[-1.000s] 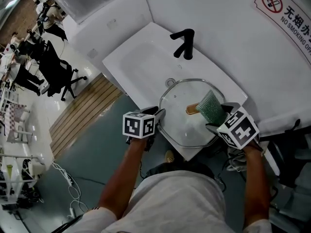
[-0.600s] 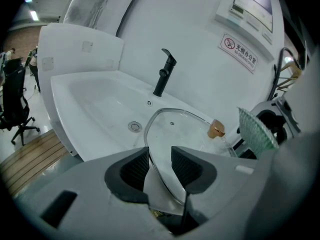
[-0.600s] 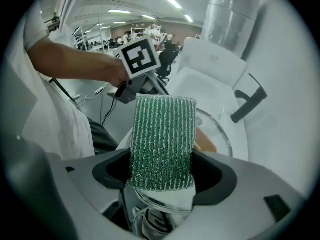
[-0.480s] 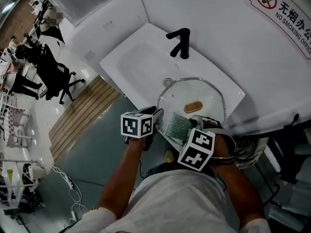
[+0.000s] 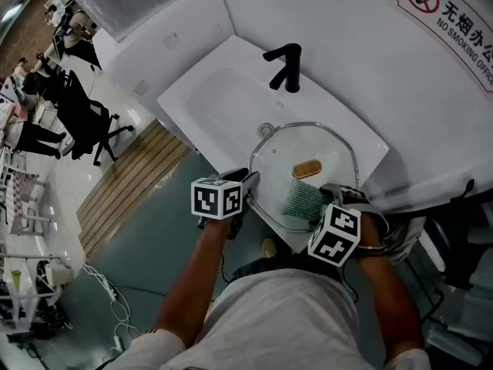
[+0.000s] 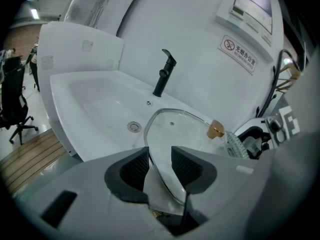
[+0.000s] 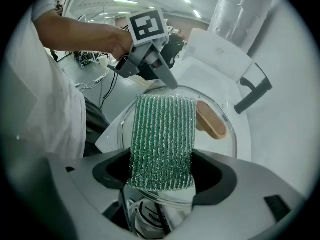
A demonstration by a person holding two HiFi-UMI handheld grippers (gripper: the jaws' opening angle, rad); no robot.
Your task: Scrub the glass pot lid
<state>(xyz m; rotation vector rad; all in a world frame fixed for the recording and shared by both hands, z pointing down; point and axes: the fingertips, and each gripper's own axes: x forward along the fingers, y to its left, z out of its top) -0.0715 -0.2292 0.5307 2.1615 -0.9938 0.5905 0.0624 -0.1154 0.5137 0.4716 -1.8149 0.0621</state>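
The glass pot lid (image 5: 327, 146) with a metal rim and a brown knob (image 5: 306, 169) lies tilted over the sink's right end. My left gripper (image 5: 250, 185) is shut on the lid's near-left rim; the rim (image 6: 156, 156) runs between its jaws in the left gripper view. A green scrub pad (image 5: 300, 200) lies flat against the glass just in front of the knob, with my right gripper (image 5: 317, 209) shut on it. Seen from the right gripper view, the pad (image 7: 162, 134) sticks out past the jaws and covers the lid's middle beside the knob (image 7: 211, 120).
A black faucet (image 5: 286, 66) stands behind the lid on the white sink (image 5: 216, 91), whose drain (image 6: 134, 126) lies left of the lid. A no-smoking sign (image 5: 447, 14) hangs on the wall. Office chairs (image 5: 88, 110) and wooden decking (image 5: 131, 179) are at left.
The right gripper swept the pad from the lid's right side down to its near-left part, then back toward the middle by the knob. The left gripper kept its hold and place.
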